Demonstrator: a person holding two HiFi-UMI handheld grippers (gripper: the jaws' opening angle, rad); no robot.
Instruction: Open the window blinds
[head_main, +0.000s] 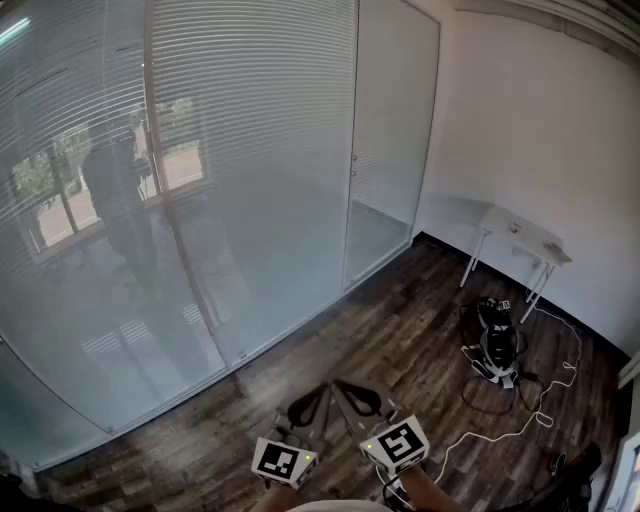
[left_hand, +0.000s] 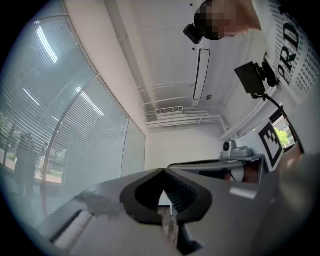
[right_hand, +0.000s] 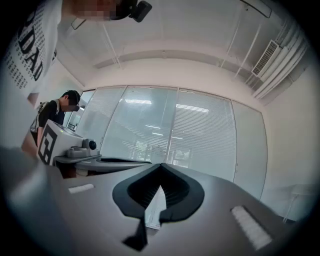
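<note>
The window blinds (head_main: 250, 130) hang with slats closed behind the glass wall, filling the left and middle of the head view. Well apart from them, low over the wooden floor (head_main: 400, 330), the left tongs (left_hand: 163, 171) and right tongs (right_hand: 160, 166) are both clenched with nothing between. A small white surface (head_main: 520, 232) stands by the right wall.

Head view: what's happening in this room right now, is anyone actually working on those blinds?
A person stands back from the glass wall, whose blinds are lowered. They hold the left gripper and right gripper low and side by side, aimed toward the blinds. Both have their jaws together with nothing between them, and neither touches anything. Opening the blinds has not begun. A small white table and some cables sit near the right-hand wall.
</note>
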